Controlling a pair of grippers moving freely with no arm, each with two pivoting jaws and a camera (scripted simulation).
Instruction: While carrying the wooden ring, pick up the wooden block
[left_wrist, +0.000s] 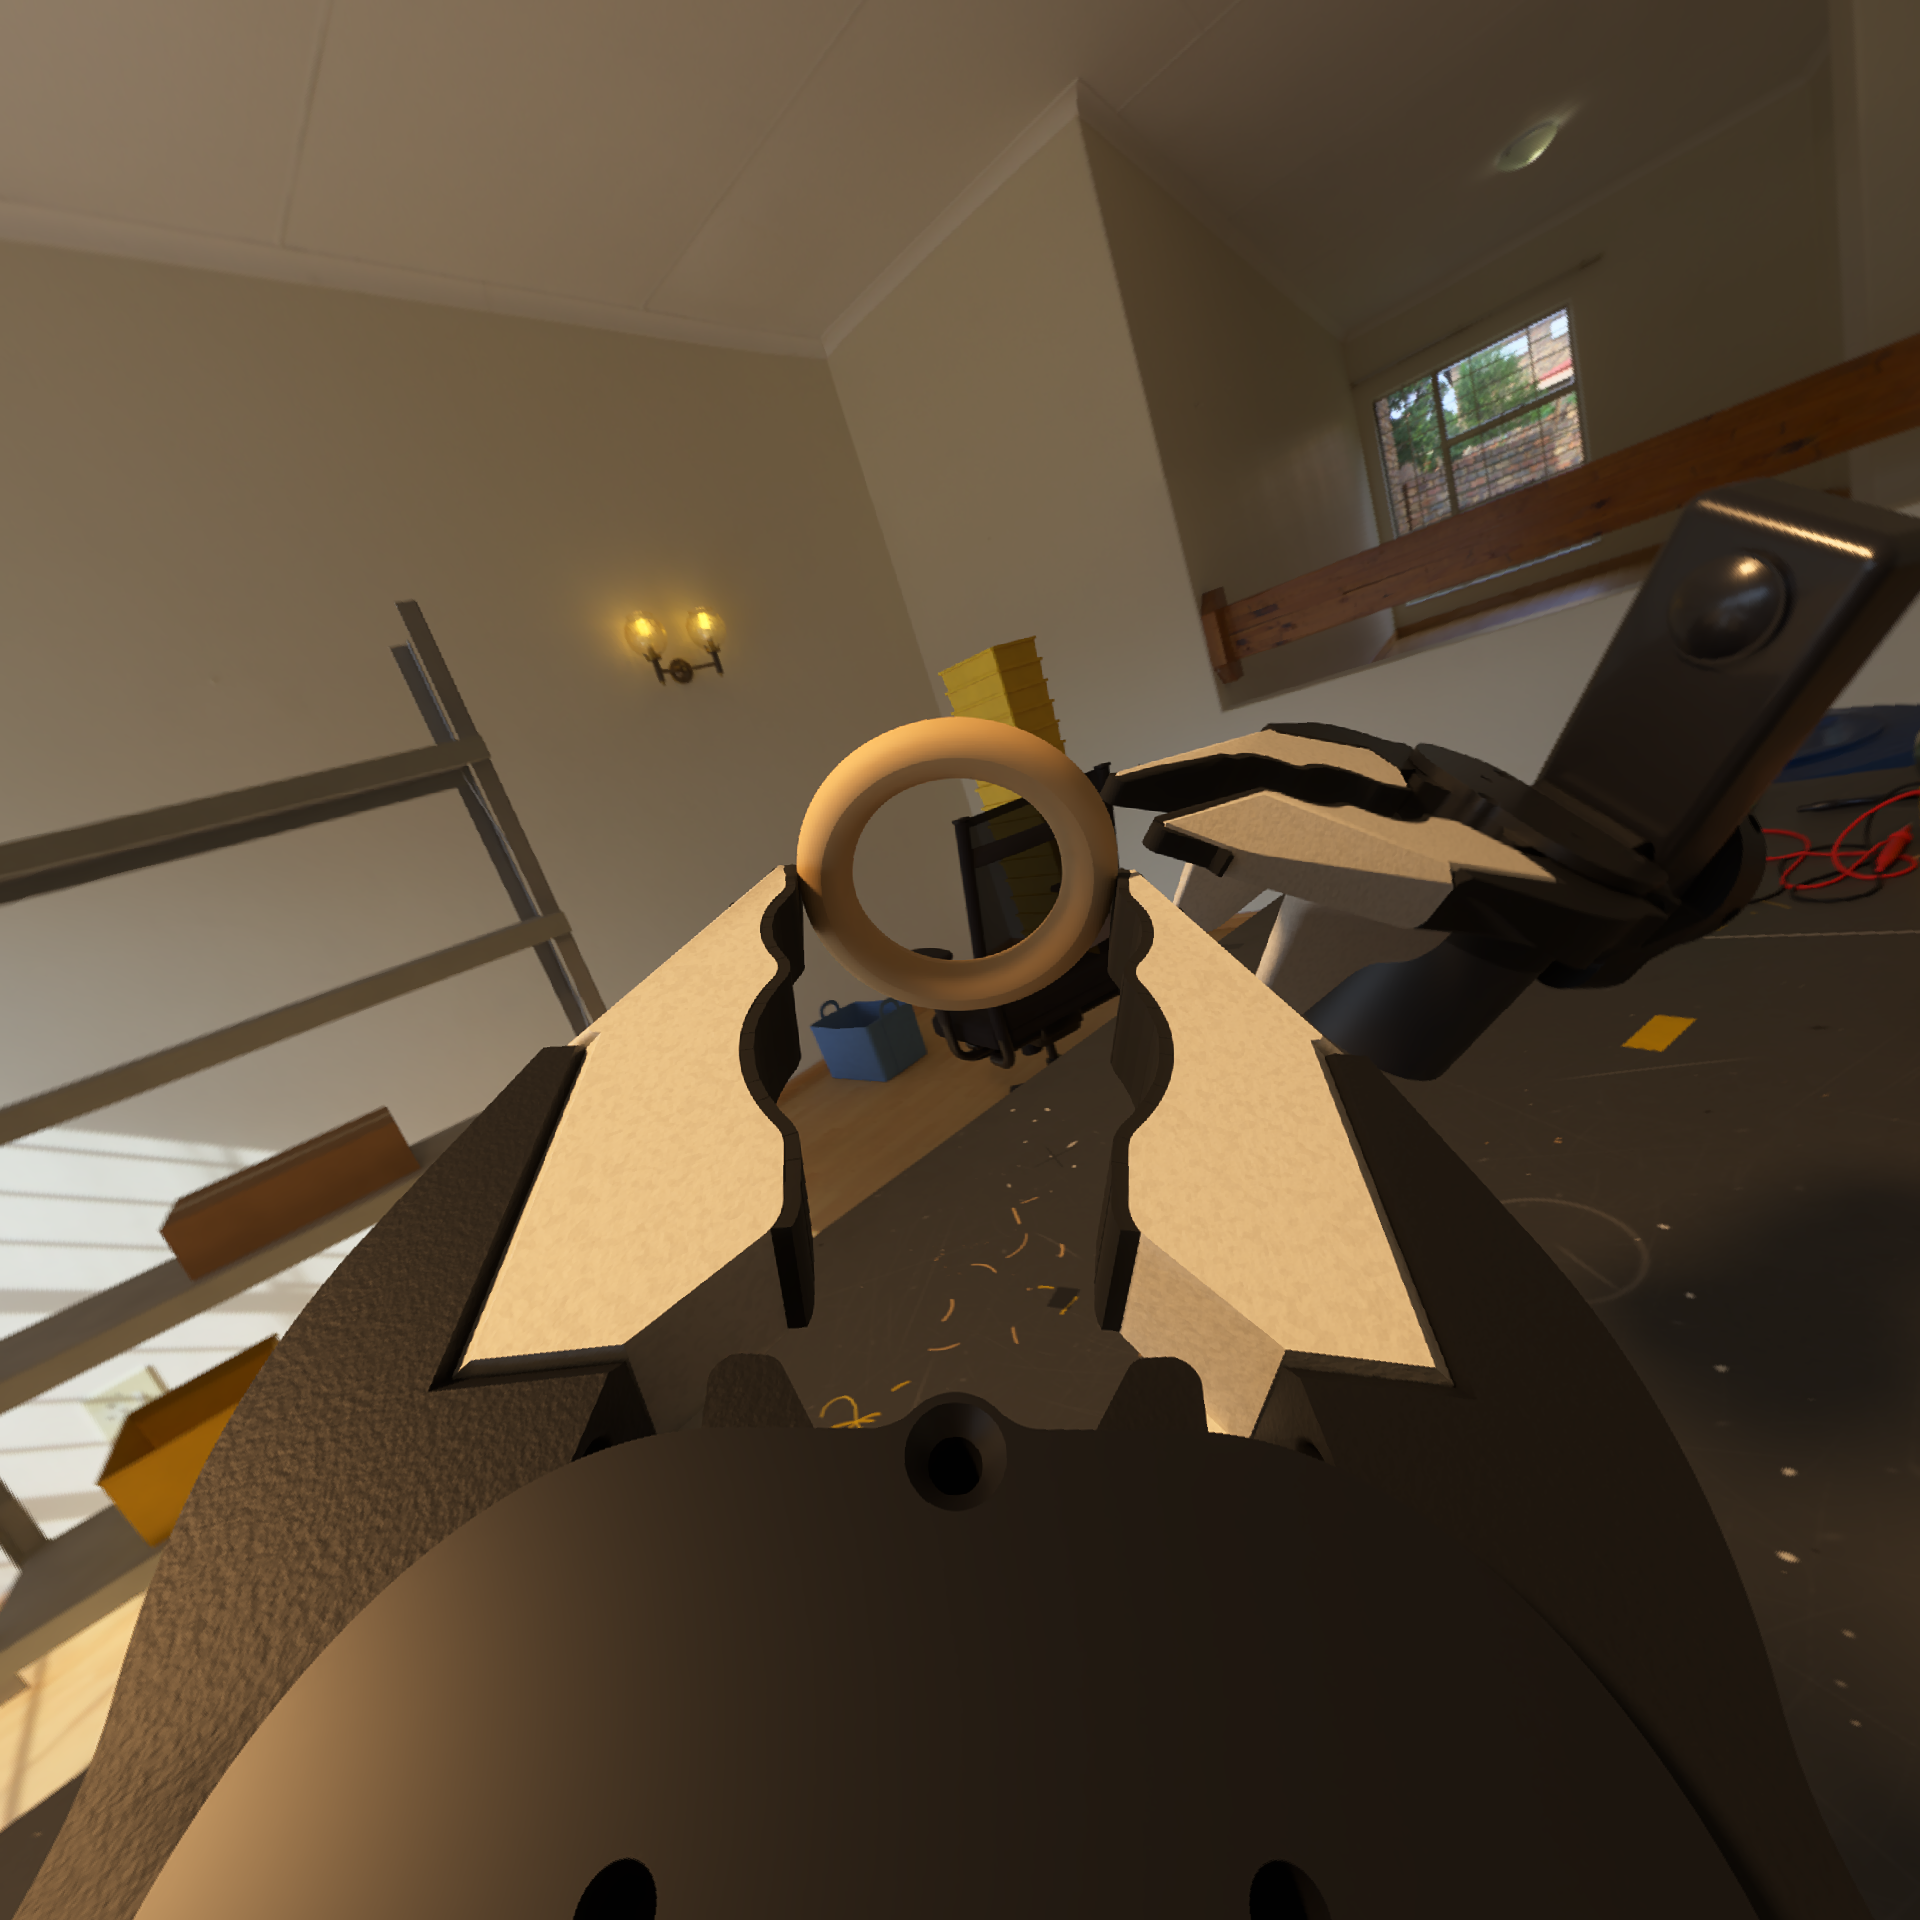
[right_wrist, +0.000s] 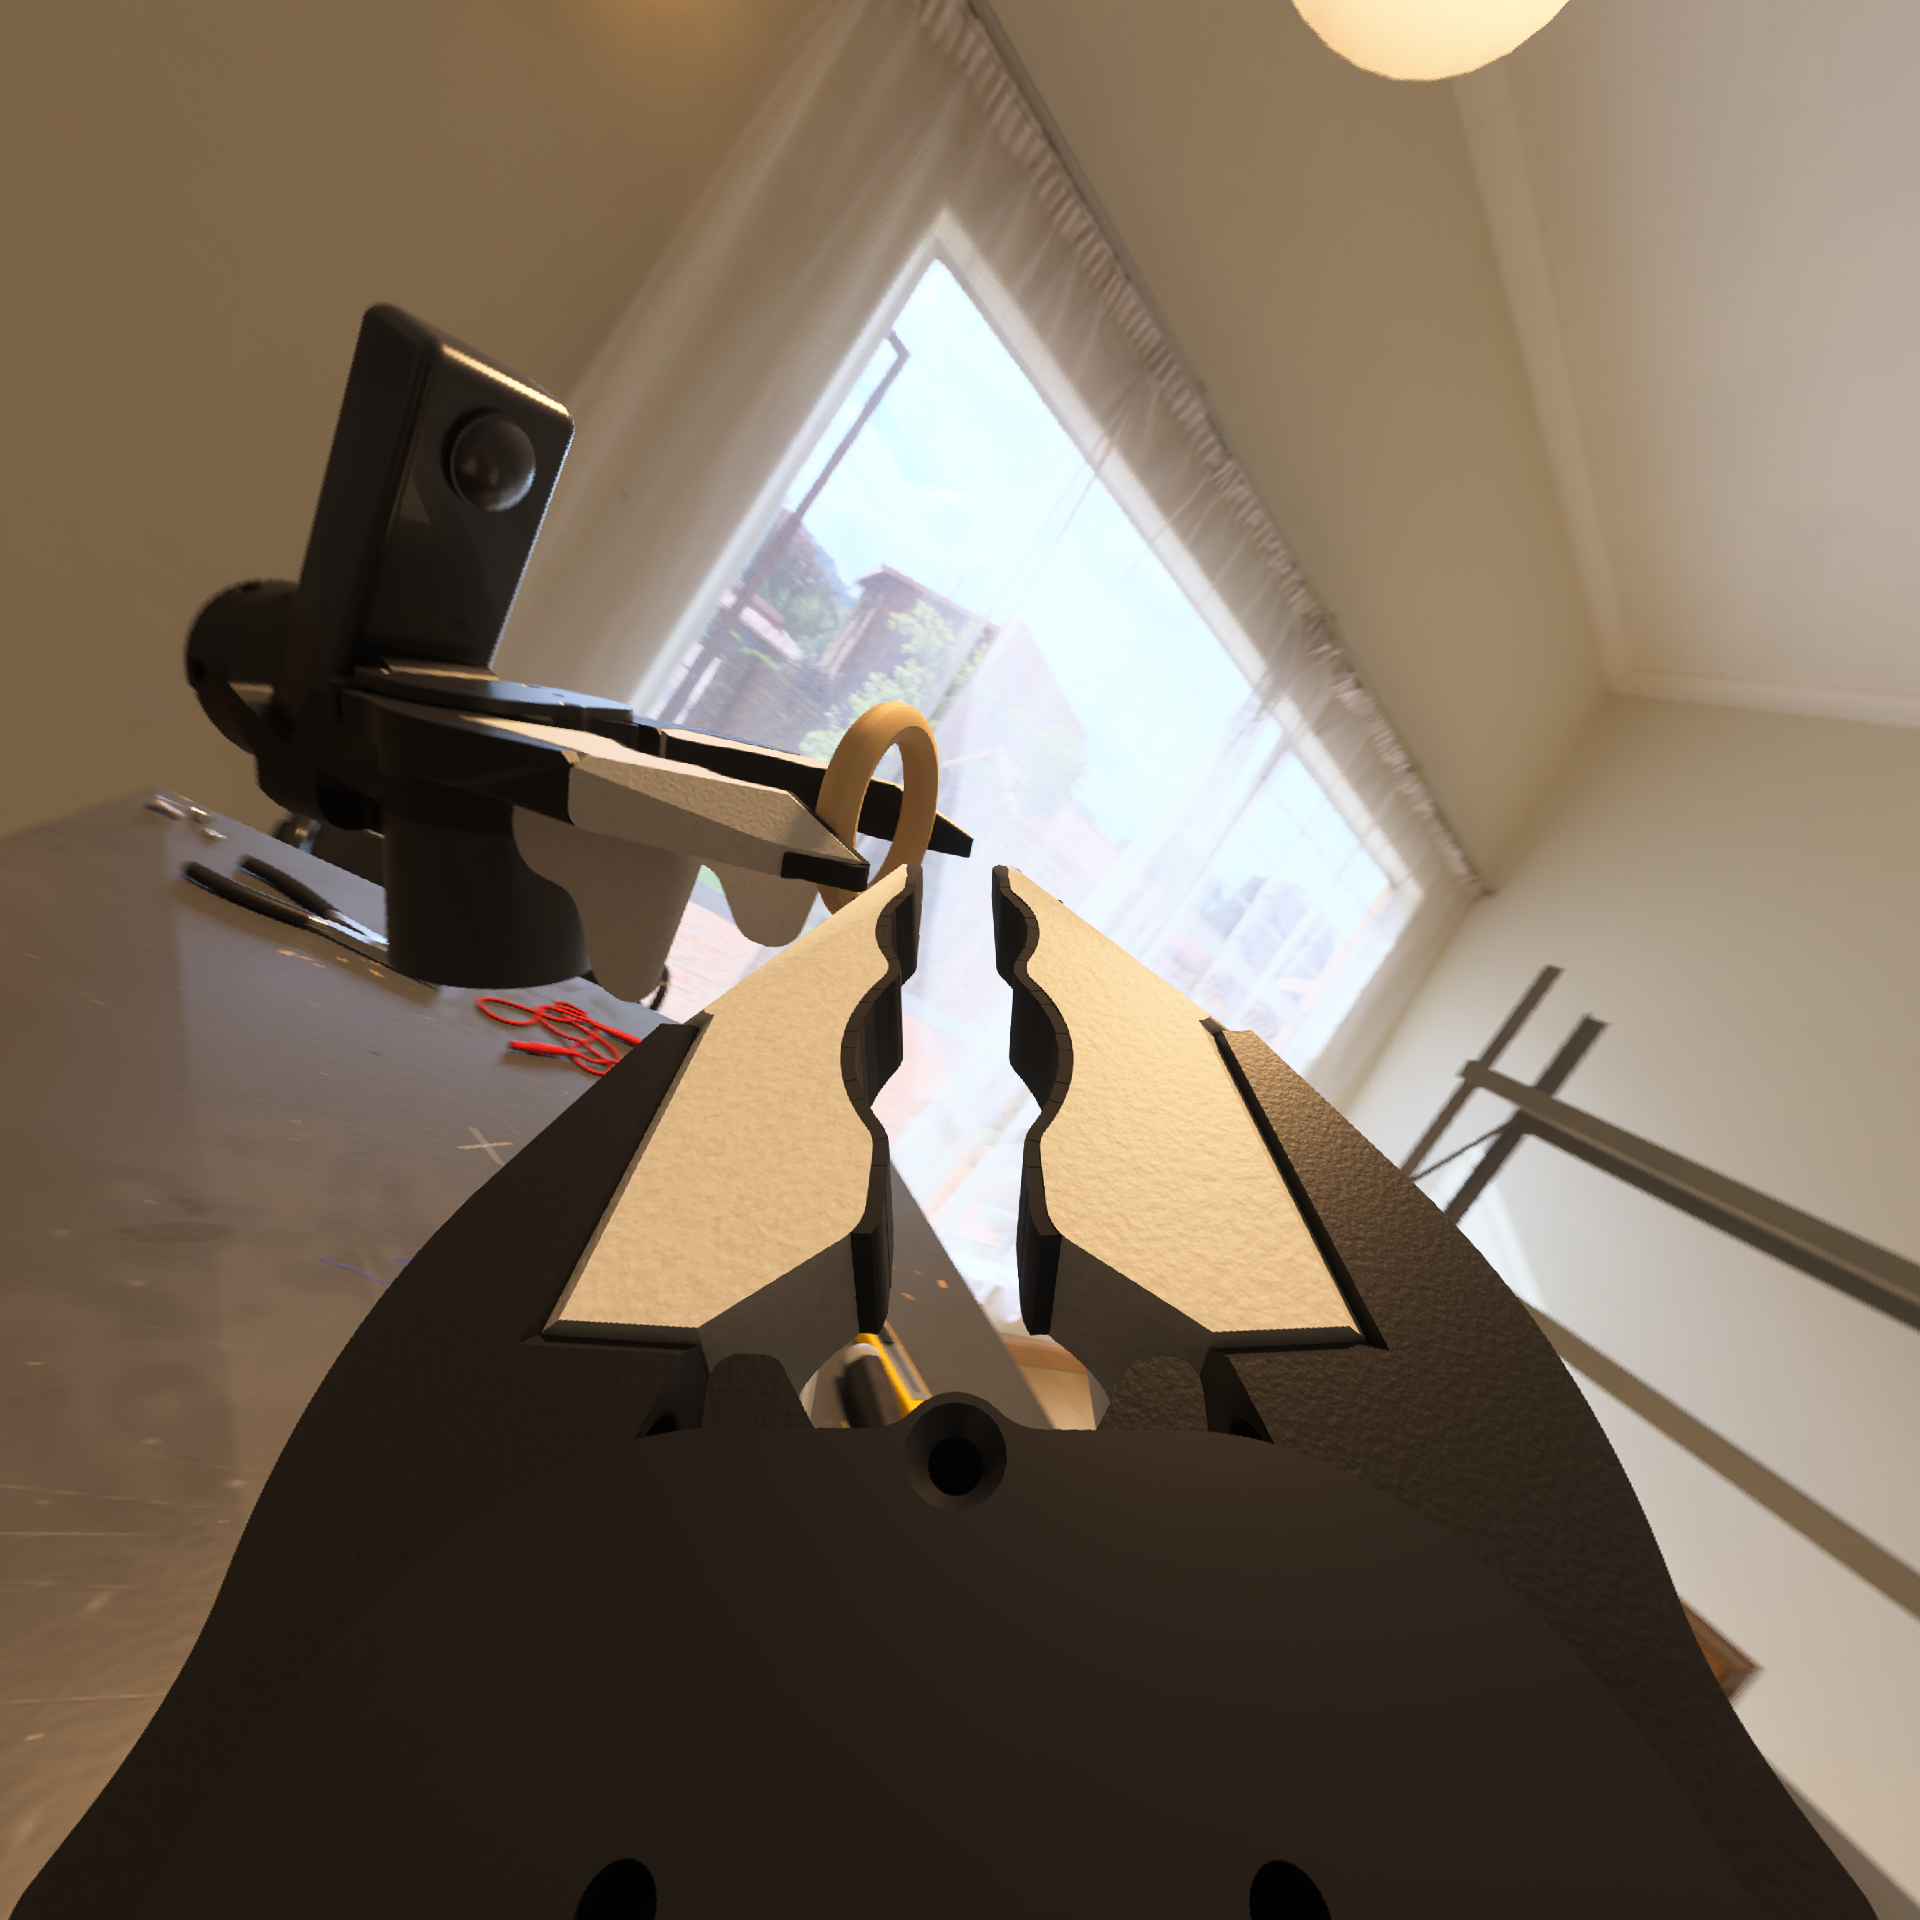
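Left gripper (left_wrist: 958, 883) fingers clamped on the wooden ring (left_wrist: 956, 862), pinching its outer rim on two opposite sides at the fingertips; ring held in the air above the dark desk (left_wrist: 1558, 1247), its hole facing the left wrist camera. Right gripper (right_wrist: 954, 883) just beside the ring, fingers a narrow gap apart with nothing between them; seen from the left wrist view (left_wrist: 1174, 805) its tips nearly touch the ring's rim. Judgement: ring is rigid, light, smooth and rounded, so the tip-only pinch could let it roll or slip if jolted; keep the carry level. Wooden block: not visible in either view, so its position relative to the ring cannot be told. Judgement: a stiff, light block is best taken across two flat parallel faces. Both cameras tilt upward, cutting off most of the desk; red cable (right_wrist: 561, 1034) lies beyond the ring.
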